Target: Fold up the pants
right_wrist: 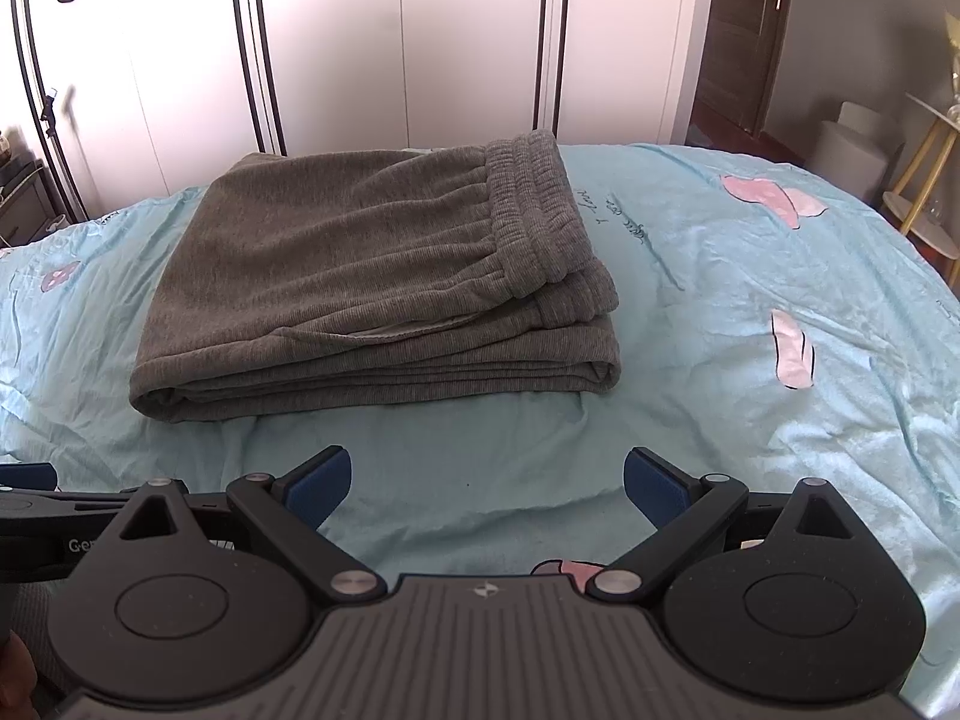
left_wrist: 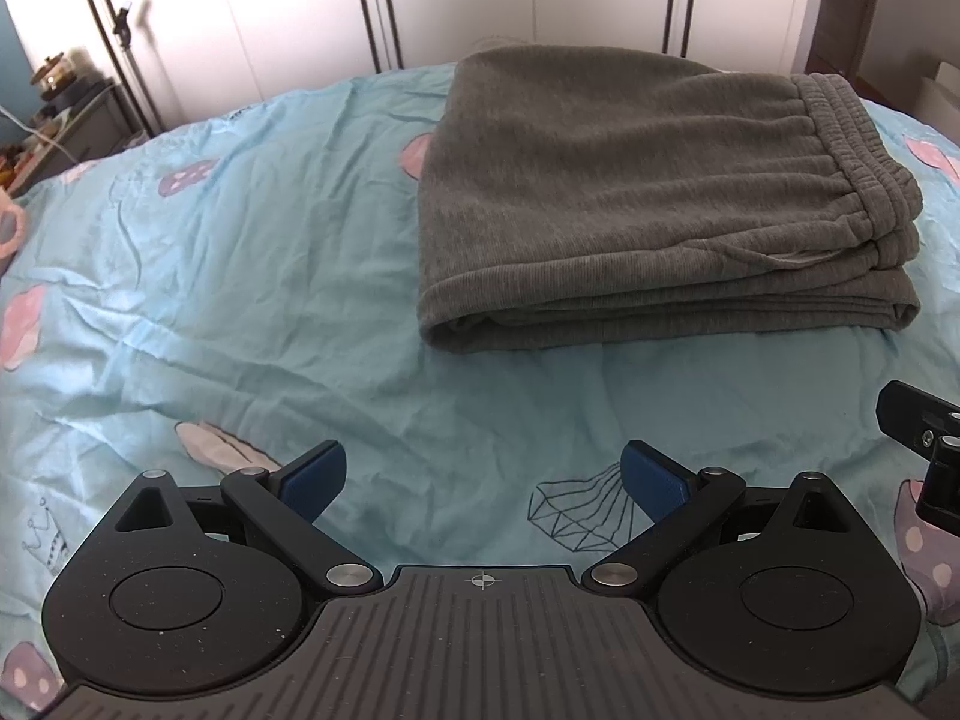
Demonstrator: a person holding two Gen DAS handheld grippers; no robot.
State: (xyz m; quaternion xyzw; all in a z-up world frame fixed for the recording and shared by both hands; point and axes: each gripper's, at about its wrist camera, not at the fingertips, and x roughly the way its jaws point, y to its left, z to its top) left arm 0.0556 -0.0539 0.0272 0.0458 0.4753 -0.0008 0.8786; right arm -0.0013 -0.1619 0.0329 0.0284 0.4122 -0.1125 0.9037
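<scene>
Grey pants (left_wrist: 630,192) lie folded in a flat stack on the light blue bedsheet (left_wrist: 240,276), with the elastic waistband on top at the right. They also show in the right wrist view (right_wrist: 360,276). My left gripper (left_wrist: 483,480) is open and empty, low over the sheet, well short of the pants' near edge. My right gripper (right_wrist: 487,483) is open and empty too, also short of the near edge. Part of the right gripper (left_wrist: 924,450) shows at the right edge of the left wrist view.
White wardrobe doors (right_wrist: 420,48) stand behind the bed. A small cluttered stand (left_wrist: 66,120) is at the far left. A brown door (right_wrist: 744,36) and a yellow-legged side table (right_wrist: 924,180) are at the far right.
</scene>
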